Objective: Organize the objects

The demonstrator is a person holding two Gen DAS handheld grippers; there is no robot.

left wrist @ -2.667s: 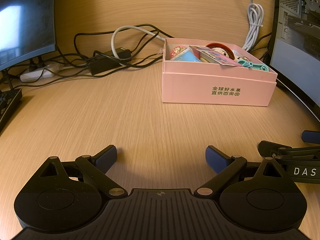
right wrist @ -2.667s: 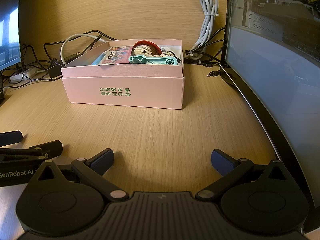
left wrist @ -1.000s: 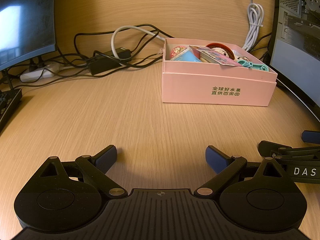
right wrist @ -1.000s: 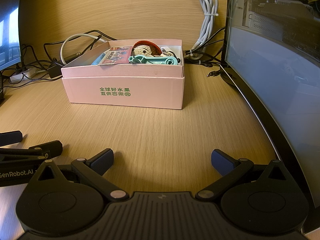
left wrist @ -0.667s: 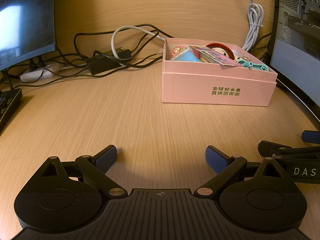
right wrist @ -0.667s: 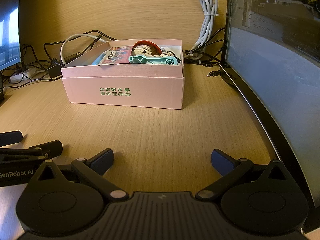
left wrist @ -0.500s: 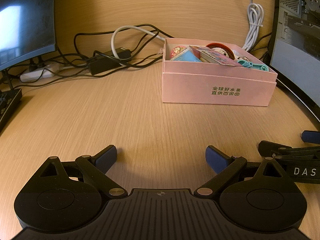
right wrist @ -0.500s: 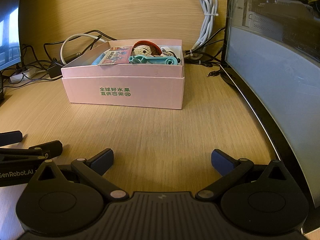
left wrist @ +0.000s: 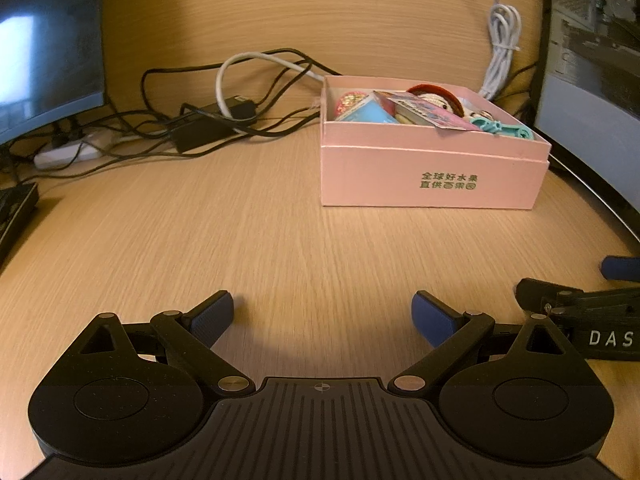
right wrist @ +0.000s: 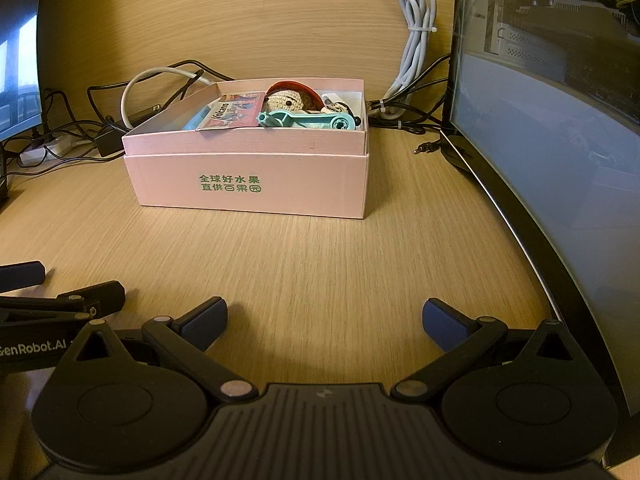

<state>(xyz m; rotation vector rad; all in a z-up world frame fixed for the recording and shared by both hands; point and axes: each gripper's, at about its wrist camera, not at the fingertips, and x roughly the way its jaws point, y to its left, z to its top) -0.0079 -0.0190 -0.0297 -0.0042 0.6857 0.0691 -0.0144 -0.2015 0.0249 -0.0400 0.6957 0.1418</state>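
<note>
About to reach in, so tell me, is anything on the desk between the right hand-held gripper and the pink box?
Nothing visible. Only bare desk lies between the open right hand-held gripper and the pink box. The left hand-held gripper sits off to the side.

Your work surface is a light wood-grain desk backed by a matching wood panel.

On it you have a pink box with green print standing toward the back, its base flat on the wood. Behind and to the left of it lies a tangle of black cables with a black power adapter and a white power strip. A bundled white cable hangs down by the panel just behind the box's right corner. You see a curved monitor along the right edge and a keyboard corner at far left.
</note>
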